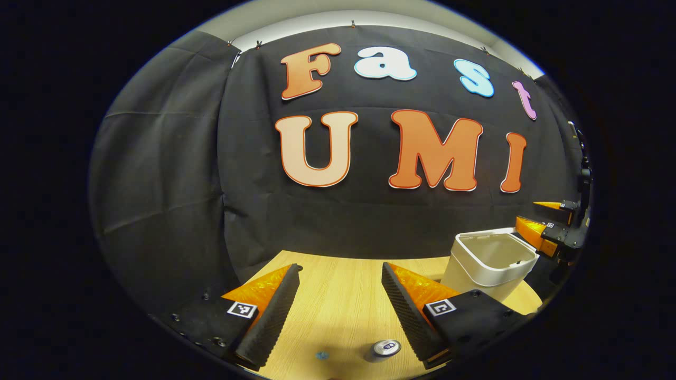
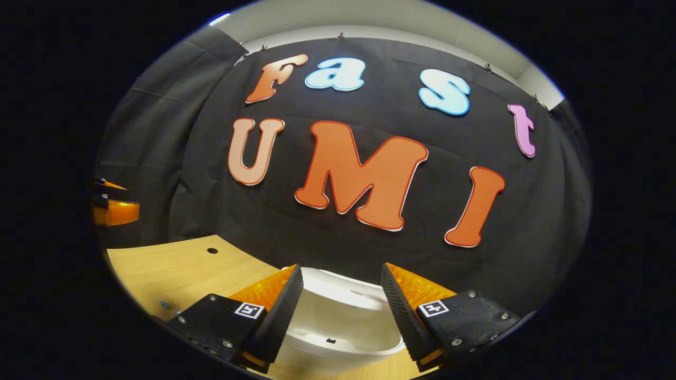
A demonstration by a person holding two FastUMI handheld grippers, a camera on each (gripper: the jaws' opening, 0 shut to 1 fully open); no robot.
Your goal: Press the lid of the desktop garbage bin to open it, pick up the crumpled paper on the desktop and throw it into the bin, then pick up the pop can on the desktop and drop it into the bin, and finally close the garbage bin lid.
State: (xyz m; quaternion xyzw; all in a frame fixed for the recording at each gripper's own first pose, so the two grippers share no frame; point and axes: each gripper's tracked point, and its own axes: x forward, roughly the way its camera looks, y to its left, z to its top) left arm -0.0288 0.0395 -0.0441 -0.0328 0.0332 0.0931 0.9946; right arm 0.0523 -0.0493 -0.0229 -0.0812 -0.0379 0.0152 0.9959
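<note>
My left gripper (image 1: 340, 311) hangs spread and empty over the table (image 1: 338, 285), the pop can (image 1: 387, 348) upright at its five o'clock, ready to fetch. My right gripper (image 2: 340, 311) hovers released above the bin (image 2: 338, 327), lid apparently open, bin standing at two o'clock from the left.

The left gripper view looks low across the worktop (image 1: 343, 285) toward the far cloth wall, with the bin (image 1: 488, 261) off to its right. The right gripper view sits close above the bin (image 2: 338, 322), facing the same wall. Both views share the bin, worktop and wall.
</note>
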